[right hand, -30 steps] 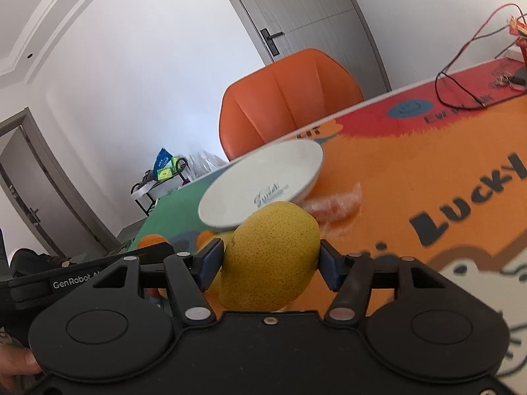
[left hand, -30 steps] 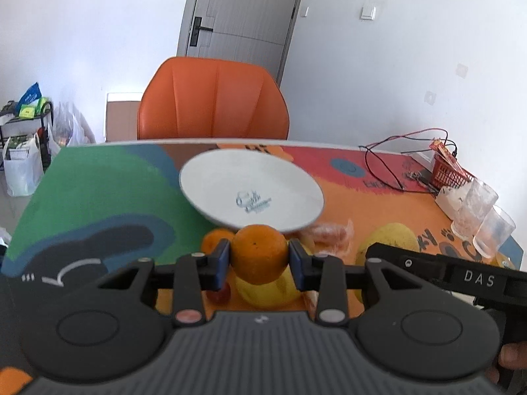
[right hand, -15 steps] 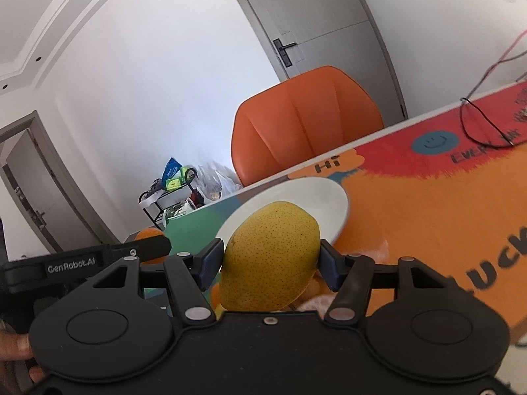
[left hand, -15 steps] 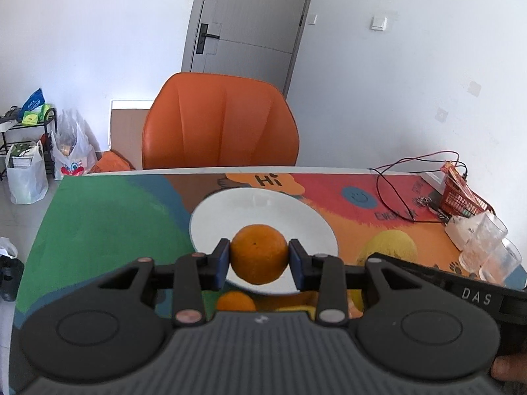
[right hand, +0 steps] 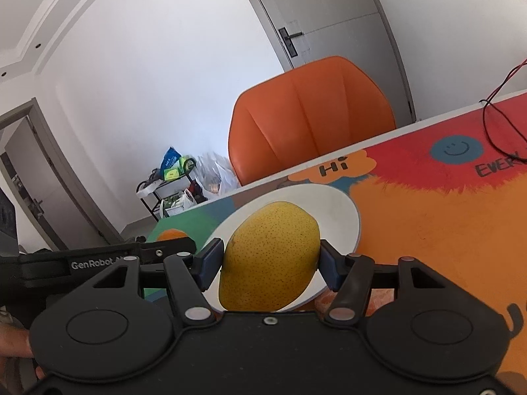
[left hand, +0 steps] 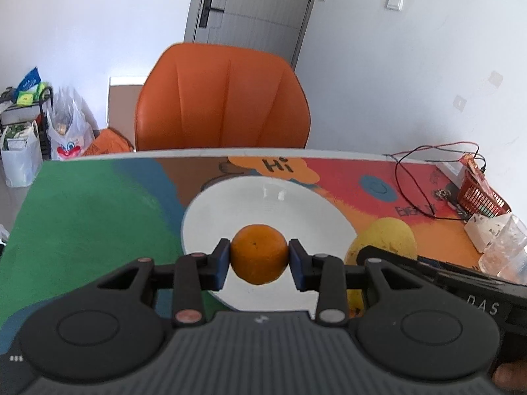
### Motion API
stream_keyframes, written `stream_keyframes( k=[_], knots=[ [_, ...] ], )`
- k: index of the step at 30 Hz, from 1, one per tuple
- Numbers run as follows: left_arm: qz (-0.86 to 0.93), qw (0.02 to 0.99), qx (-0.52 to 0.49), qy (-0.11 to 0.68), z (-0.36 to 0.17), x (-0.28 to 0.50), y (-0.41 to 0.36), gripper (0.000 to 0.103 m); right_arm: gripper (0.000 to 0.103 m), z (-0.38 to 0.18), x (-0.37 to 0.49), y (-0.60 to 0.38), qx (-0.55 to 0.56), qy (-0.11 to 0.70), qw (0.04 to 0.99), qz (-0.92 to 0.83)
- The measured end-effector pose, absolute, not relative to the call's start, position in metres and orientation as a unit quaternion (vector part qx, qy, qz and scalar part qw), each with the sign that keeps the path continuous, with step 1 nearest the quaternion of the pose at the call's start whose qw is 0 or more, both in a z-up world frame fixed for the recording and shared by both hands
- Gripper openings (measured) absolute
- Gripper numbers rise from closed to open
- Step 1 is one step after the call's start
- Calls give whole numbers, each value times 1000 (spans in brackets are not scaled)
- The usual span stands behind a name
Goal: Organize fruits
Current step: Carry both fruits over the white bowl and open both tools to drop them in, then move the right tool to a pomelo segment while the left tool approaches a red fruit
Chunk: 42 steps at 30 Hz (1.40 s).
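Both fruits held over the plate
My left gripper (left hand: pixel 259 260) clamps an orange (left hand: pixel 259 254), my right gripper (right hand: pixel 268 261) a yellow pear (right hand: pixel 270 256), each above the white plate (left hand: pixel 296 204)

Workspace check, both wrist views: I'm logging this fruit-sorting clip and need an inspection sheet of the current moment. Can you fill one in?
Surface: table under a colourful printed mat.
Job's things: white plate, nothing lying in it; orange and yellow fruit both held above it.
Clutter: red basket and clear plastic cups at the table's right edge.
Grippers: left gripper jaws shut on the orange; right gripper jaws shut on the yellow fruit.
Cables: red and black wires looped beside the basket.
Surroundings: orange chair, grey door, bags and a rack on the floor.
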<state>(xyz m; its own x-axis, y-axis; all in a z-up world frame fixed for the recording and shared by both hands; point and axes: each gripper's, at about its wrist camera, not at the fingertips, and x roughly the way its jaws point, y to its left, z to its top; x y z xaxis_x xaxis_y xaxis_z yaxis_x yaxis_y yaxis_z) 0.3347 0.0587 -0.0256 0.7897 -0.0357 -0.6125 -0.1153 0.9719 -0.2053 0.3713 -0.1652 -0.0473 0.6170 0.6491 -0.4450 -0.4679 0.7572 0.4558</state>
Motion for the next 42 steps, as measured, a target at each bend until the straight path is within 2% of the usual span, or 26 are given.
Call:
stream_keyframes(
  k=[12, 22, 25, 28, 30, 33, 38, 42],
  knots=[
    [29, 918, -126, 374, -63, 366, 66, 36, 59, -71, 400, -146, 129, 334, 877, 322],
    [37, 924, -122, 362, -51, 352, 64, 40, 59, -75, 398, -143, 130, 347, 874, 314],
    [39, 923, -130, 360, -46, 344, 64, 49, 59, -75, 399, -144, 132, 351, 874, 310],
    [41, 926, -138, 350, -40, 334, 63, 64, 62, -68, 394, -147, 131, 351, 876, 303],
    [49, 929, -139, 340, -36, 327, 62, 79, 62, -65, 388, -152, 132, 344, 878, 304],
    [56, 934, -135, 327, -31, 316, 61, 84, 63, -59, 378, -160, 133, 342, 881, 300],
    [62, 934, -146, 321, -26, 295, 62, 89, 78, -53, 357, -176, 139, 335, 884, 296],
    [68, 937, -147, 310, -23, 277, 62, 91, 84, -51, 341, -185, 138, 331, 885, 298]
  ],
)
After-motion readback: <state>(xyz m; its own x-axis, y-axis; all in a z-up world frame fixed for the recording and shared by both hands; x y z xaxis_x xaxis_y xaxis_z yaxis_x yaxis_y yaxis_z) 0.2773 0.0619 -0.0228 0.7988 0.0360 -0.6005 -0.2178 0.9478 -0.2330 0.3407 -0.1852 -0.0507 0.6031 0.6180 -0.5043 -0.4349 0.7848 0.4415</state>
